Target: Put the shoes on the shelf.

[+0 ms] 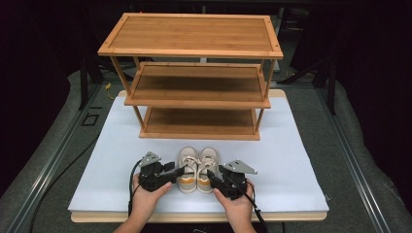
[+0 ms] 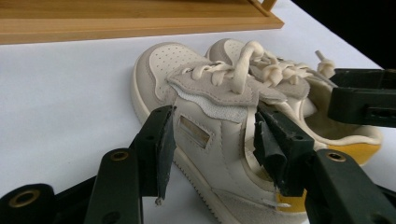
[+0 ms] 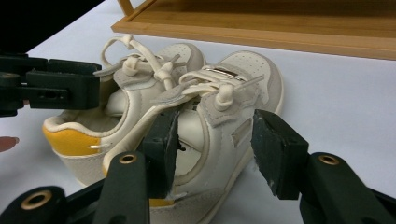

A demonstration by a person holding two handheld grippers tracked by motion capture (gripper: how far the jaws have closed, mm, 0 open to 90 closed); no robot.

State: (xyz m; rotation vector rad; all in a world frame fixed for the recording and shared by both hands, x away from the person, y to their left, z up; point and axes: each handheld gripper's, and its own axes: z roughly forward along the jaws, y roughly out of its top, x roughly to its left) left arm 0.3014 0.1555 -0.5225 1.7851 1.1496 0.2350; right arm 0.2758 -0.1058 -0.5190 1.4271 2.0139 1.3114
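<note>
Left tongs (image 2: 212,149) astride left shoe (image 2: 205,116), apart

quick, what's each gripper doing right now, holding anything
left gripper: open, jaws astride the side wall of the left cream lace-up sneaker, not clamped.
right gripper: open, jaws astride the right cream sneaker.

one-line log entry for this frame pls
left tool: open, straddling outer wall of left cream-and-yellow sneaker | right tool: open, straddling right cream-and-yellow sneaker | three-tier bamboo shoe rack: empty

Bright, even overhead light on the table, dark surroundings, slightly soft focus.
</note>
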